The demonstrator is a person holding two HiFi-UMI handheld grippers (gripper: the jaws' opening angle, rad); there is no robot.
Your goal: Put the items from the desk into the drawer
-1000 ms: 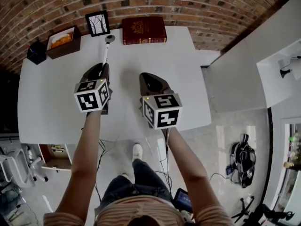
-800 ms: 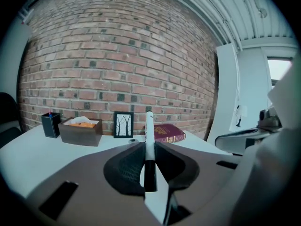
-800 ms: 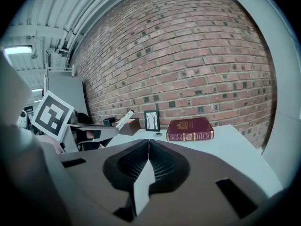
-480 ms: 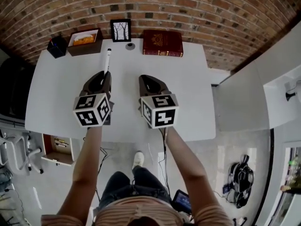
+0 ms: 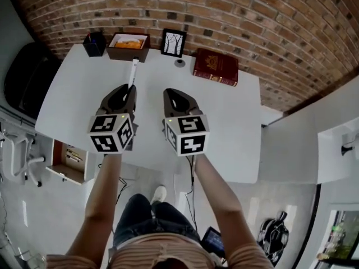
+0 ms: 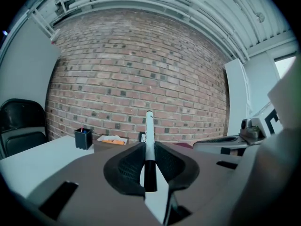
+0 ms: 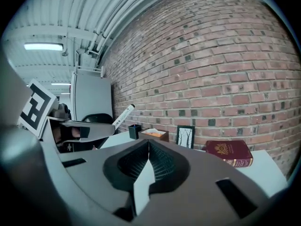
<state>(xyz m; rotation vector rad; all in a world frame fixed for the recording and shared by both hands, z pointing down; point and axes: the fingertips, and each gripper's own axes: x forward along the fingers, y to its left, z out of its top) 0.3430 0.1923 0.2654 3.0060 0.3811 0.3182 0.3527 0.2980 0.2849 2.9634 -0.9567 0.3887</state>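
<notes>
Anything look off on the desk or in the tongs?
Nothing stands out. Left tongs clamp a marker; right tongs are shut and empty. Cup, box, frame and book sit in a row along the desk's wall edge.

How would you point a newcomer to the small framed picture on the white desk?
Start at the red brick wall and follow the back edge of the white desk beneath it. The black-framed picture stands there between a brown open box and a dark red book. Only it shows bare black trees on white.
</notes>
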